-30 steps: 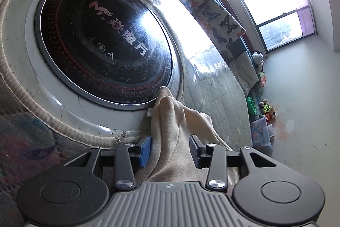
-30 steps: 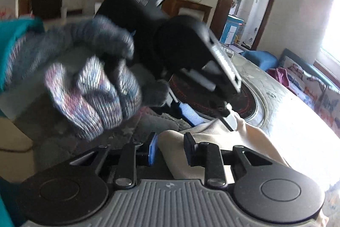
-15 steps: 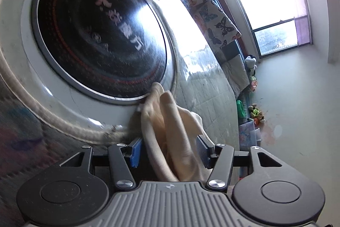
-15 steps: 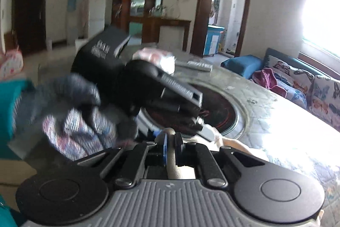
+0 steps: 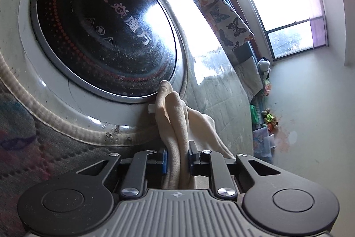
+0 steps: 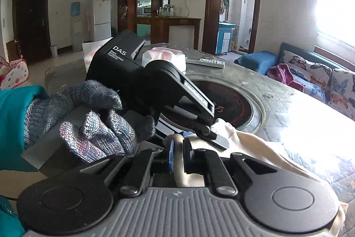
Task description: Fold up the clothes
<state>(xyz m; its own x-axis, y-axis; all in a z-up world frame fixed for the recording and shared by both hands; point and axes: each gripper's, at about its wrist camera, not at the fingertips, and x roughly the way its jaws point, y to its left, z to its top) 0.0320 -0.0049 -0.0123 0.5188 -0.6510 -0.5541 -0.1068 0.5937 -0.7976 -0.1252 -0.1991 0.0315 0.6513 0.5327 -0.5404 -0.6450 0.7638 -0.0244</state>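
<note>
A cream garment [image 5: 175,126] lies bunched at the rim of the round table. My left gripper [image 5: 177,159] is shut on a fold of it, which stands up between the jaws. In the right wrist view the garment [image 6: 255,146] spreads to the right over the table. My right gripper [image 6: 177,154] is shut on another fold of it. The left gripper's black body [image 6: 155,86] and the gloved hand [image 6: 95,117] holding it sit just ahead and left of my right gripper, both grips close together.
The round table [image 6: 288,103] has a quilted cover and a black glass cooktop [image 5: 99,32] in its middle. A remote [image 6: 205,62] and a tissue pack [image 6: 164,57] lie at the far side. A sofa with butterfly cushions [image 6: 321,81] stands at the right.
Both grippers have closed on folds of the cream garment: the right one half a second ago, the left one just now. The left gripper has dropped lower in the right wrist view.
</note>
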